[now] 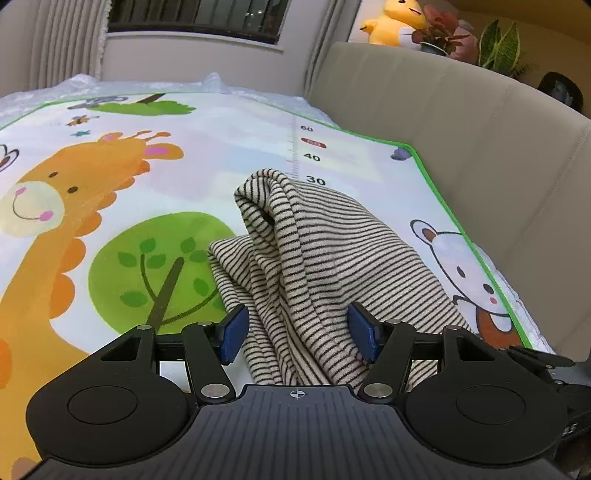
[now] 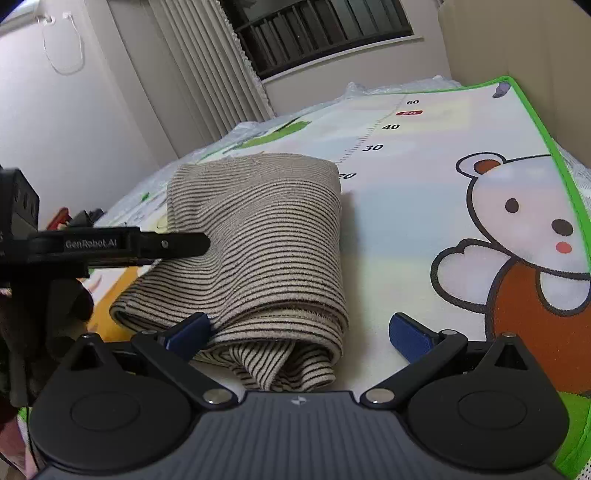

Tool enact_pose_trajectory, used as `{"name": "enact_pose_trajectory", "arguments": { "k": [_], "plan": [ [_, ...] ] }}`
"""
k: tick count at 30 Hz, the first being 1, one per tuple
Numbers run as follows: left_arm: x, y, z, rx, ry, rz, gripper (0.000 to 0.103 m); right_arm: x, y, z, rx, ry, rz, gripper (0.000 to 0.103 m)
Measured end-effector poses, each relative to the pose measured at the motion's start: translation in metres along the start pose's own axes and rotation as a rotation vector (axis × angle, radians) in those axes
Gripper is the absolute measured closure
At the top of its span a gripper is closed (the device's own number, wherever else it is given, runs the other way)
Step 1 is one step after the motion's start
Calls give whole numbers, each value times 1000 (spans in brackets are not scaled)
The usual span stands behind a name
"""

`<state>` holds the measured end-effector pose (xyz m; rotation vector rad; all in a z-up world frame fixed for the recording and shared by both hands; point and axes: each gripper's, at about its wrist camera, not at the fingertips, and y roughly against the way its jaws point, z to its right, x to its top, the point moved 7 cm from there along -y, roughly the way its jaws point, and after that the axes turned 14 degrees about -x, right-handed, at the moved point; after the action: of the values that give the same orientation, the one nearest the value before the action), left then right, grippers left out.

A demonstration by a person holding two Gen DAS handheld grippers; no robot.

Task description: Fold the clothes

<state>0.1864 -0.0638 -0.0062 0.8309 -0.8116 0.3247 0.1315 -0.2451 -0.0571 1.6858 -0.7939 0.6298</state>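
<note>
A beige garment with thin dark stripes (image 1: 317, 251) lies bunched and partly folded on a cartoon play mat (image 1: 110, 221). My left gripper (image 1: 297, 330) is open, its blue pads on either side of a hanging fold of the cloth. In the right wrist view the same garment (image 2: 258, 243) is a rolled bundle on the mat (image 2: 424, 229). My right gripper (image 2: 299, 334) is open wide around the bundle's near end, left pad touching the cloth. The left gripper's black body (image 2: 110, 245) reaches in from the left, against the garment.
A beige padded headboard (image 1: 480, 147) runs along the mat's right edge. Behind it stand a yellow plush toy (image 1: 395, 22) and potted plants (image 1: 498, 44). Curtains (image 2: 192, 74) and a window (image 2: 321, 29) lie beyond the bed. The mat's green border (image 2: 554, 155) marks its edge.
</note>
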Motion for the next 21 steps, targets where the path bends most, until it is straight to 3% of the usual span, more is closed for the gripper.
{"name": "enact_pose_trajectory", "arguments": {
  "k": [4,7,11,12,14,16,17,18,20,21],
  "plan": [
    [0,2,-2,3,-2,2,32,5,18,14,29,-174,72,0],
    [0,3,-3,6,-7,-1,30,24,42,25,113,-359,177,0],
    [1,11,-6,33,-36,16,31,63,60,5,134,-258,255,1],
    [1,14,-6,41,-44,22,33,66,58,-5,96,-186,260,6],
    [0,20,-9,39,-35,31,36,46,24,-23,3,-46,158,17],
    [-4,29,-12,9,19,35,48,28,-9,-39,-89,95,56,23],
    [-5,33,-13,-7,46,37,49,18,-25,-46,-134,164,5,22],
    [-7,38,-15,-22,72,39,49,12,-30,-46,-131,153,23,17],
    [-13,51,-17,-42,108,43,50,21,-17,-44,-125,121,52,18],
    [-16,57,-19,-44,123,42,57,25,-5,-46,-129,126,87,19]
  ]
}}
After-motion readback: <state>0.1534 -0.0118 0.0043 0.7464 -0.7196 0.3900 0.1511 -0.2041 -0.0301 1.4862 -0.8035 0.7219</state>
